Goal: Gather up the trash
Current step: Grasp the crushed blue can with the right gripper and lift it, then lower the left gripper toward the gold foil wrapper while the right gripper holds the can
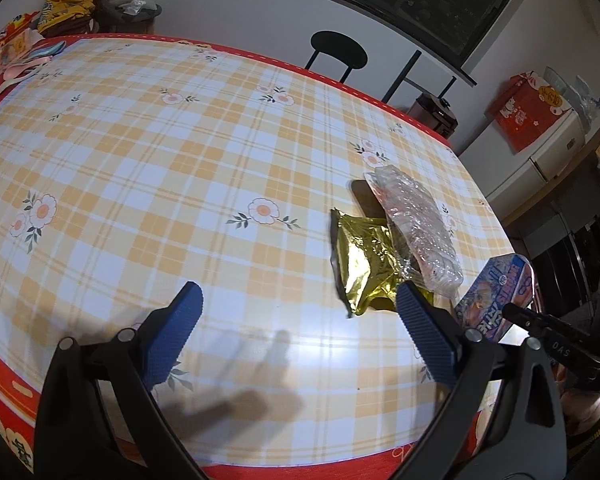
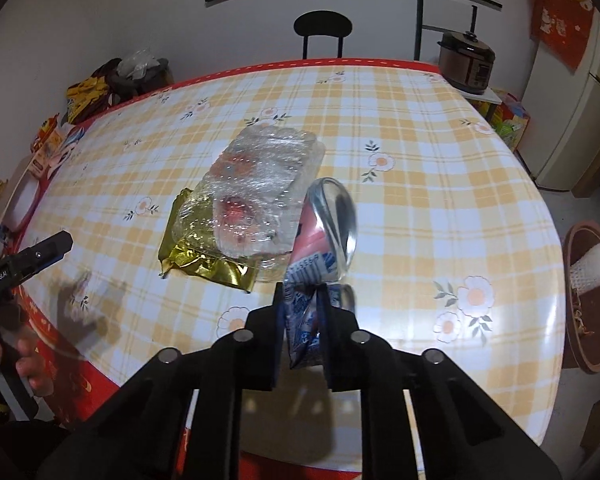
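My right gripper [image 2: 302,296] is shut on a crushed pink and blue drink can [image 2: 324,232], held above the table; the can also shows in the left wrist view [image 1: 496,300]. A gold foil wrapper [image 1: 360,264] and a crumpled clear plastic package [image 1: 416,228] lie together on the checked tablecloth; both show in the right wrist view, the wrapper [image 2: 204,260] and the package [image 2: 256,188]. My left gripper [image 1: 298,300] is open and empty, just above the table, its right finger beside the wrapper.
The table [image 1: 180,140] has a yellow plaid floral cloth with red edges. Packets and bags [image 1: 68,8] lie at its far left corner. A black chair [image 2: 322,28] and a rice cooker [image 2: 466,60] stand behind. A brown bin [image 2: 592,300] stands right of the table.
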Action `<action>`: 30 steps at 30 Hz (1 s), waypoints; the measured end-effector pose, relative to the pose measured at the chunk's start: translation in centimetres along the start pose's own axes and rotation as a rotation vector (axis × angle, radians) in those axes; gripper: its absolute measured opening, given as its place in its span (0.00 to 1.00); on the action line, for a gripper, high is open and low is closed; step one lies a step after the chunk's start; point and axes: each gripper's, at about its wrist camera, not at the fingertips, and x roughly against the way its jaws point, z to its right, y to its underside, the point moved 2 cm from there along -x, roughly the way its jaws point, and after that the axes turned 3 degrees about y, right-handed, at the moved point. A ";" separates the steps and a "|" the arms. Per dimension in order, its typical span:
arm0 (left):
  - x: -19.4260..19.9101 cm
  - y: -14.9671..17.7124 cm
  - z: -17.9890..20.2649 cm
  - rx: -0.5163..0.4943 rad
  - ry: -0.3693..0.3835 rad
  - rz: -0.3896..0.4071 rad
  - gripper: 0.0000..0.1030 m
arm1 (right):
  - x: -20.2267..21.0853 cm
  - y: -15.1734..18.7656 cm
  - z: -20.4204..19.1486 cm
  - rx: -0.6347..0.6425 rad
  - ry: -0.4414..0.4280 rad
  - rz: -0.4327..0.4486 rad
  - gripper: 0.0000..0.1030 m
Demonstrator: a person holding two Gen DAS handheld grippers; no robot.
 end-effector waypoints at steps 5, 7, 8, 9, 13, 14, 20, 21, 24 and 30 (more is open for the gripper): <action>-0.5 0.0 0.7 -0.015 0.008 -0.009 0.93 | -0.2 0.1 1.8 -0.049 0.010 -0.007 0.11; -0.6 0.1 1.0 -0.023 0.010 -0.012 0.93 | -0.6 0.2 2.1 -0.054 0.005 -0.009 0.11; -0.6 0.1 1.1 -0.027 0.009 -0.014 0.93 | -0.7 0.3 2.1 -0.054 0.003 -0.011 0.11; -0.6 0.1 1.1 -0.028 0.008 -0.015 0.93 | -0.9 0.2 2.1 -0.053 -0.004 -0.015 0.11; -0.6 0.2 1.0 -0.023 -0.004 -0.016 0.93 | -1.7 -0.6 2.0 -0.036 -0.013 -0.018 0.12; -0.7 0.2 0.9 -0.022 -0.007 -0.017 0.93 | -1.9 -0.9 2.0 -0.032 -0.010 -0.019 0.13; -0.3 0.4 0.5 -0.009 -0.014 -0.009 0.93 | -3.3 -2.0 2.7 -0.061 -0.013 -0.034 0.14; -0.3 0.4 0.5 -0.007 -0.013 -0.009 0.93 | -3.4 -2.0 2.9 -0.064 -0.012 -0.033 0.10; -0.2 0.5 0.4 -0.004 -0.009 -0.004 0.93 | -3.2 -2.1 2.7 -0.062 -0.030 -0.024 0.05; -0.3 0.6 0.8 -0.001 0.000 -0.012 0.93 | -1.5 -2.1 2.5 -0.055 -0.032 0.031 0.05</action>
